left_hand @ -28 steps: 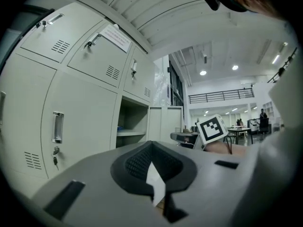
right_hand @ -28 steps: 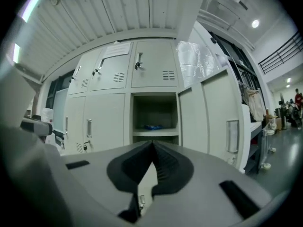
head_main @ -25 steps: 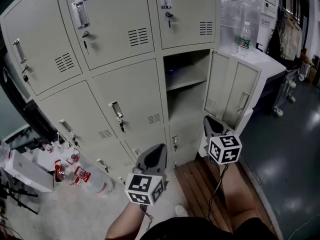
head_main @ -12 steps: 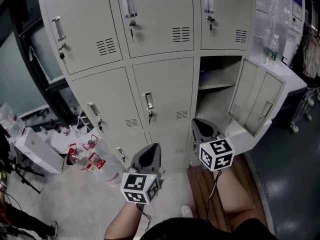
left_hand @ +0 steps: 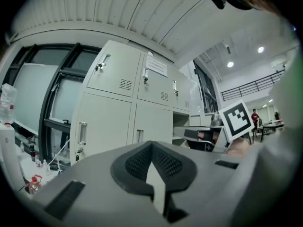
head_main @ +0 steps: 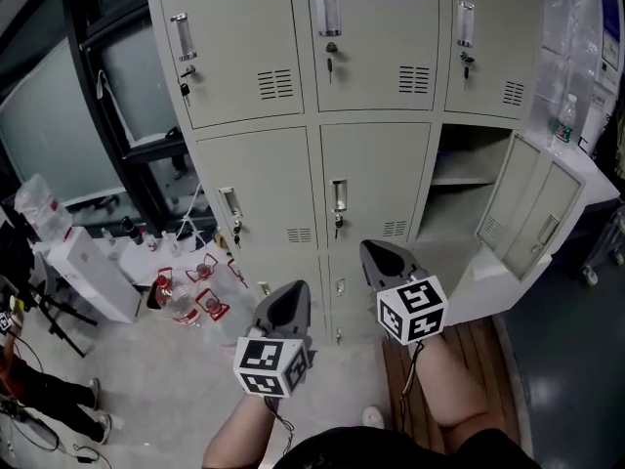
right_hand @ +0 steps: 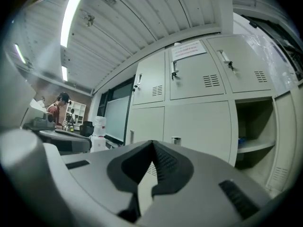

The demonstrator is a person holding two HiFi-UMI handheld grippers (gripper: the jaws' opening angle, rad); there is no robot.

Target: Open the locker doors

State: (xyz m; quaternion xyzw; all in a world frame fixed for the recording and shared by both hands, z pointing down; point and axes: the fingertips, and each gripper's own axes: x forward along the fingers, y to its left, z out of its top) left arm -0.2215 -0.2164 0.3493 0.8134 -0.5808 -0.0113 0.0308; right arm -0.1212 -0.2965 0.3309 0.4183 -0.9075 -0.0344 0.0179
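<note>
A bank of beige lockers (head_main: pixel 371 154) stands ahead. The middle-row right door (head_main: pixel 532 213) hangs open, showing an empty shelf (head_main: pixel 464 179). The middle-row centre door (head_main: pixel 376 179) and left door (head_main: pixel 259 198) are closed, each with a metal handle. My left gripper (head_main: pixel 291 293) is shut and empty, held low in front of the bottom row. My right gripper (head_main: pixel 375 251) is shut on nothing, level with the centre column's lower doors. Neither touches a door. In the left gripper view the shut jaws (left_hand: pixel 151 146) face the lockers (left_hand: pixel 118 108). The right gripper view's jaws (right_hand: pixel 151 146) face the centre door (right_hand: pixel 199 122).
Water bottles with red caps (head_main: pixel 186 296) and a white box (head_main: pixel 88 277) lie on the floor at left. A wooden board (head_main: pixel 488 345) lies under the open door. A bottle (head_main: pixel 564 117) stands on a white cabinet at right. A person (right_hand: pixel 59 105) sits far off.
Both grippers have moved left along the lockers, away from the open right door toward the centre column. The open door now lies further right in the head view.
</note>
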